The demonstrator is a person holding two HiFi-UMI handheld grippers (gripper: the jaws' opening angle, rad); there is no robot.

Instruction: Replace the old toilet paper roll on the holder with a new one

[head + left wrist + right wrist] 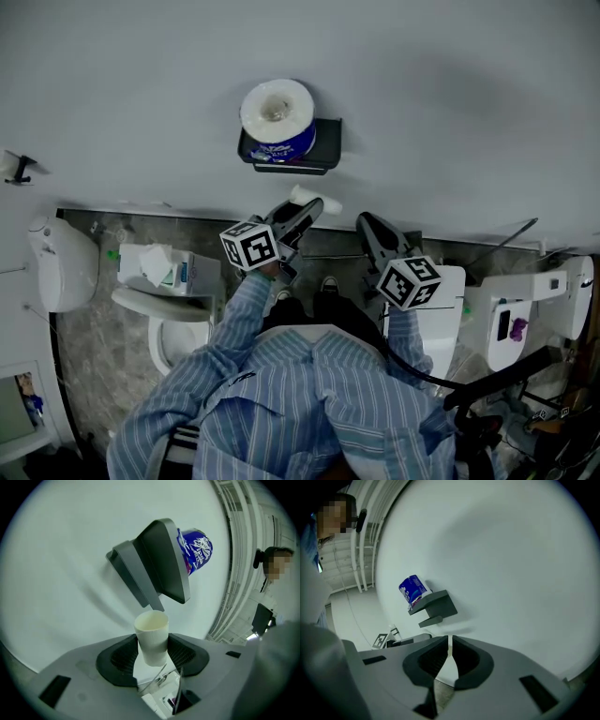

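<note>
Squeezing the empty cardboard tube (pixel 151 637), the fingers (pixel 123 657) of the left gripper (pixel 152 645) hold it near the dark holder (pixel 161 564) on the wall (pixel 70 550). The right gripper (pixel 449 654) has its fingers pressed together with nothing inside. The new blue-wrapped roll (pixel 276 114) sits on top of the holder.

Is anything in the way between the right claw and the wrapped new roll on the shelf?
Nothing visible. The right gripper is shut and empty, with only bare wall between it and the wrapped roll on top of the holder. The left gripper, beside it, grips the empty cardboard tube.
</note>
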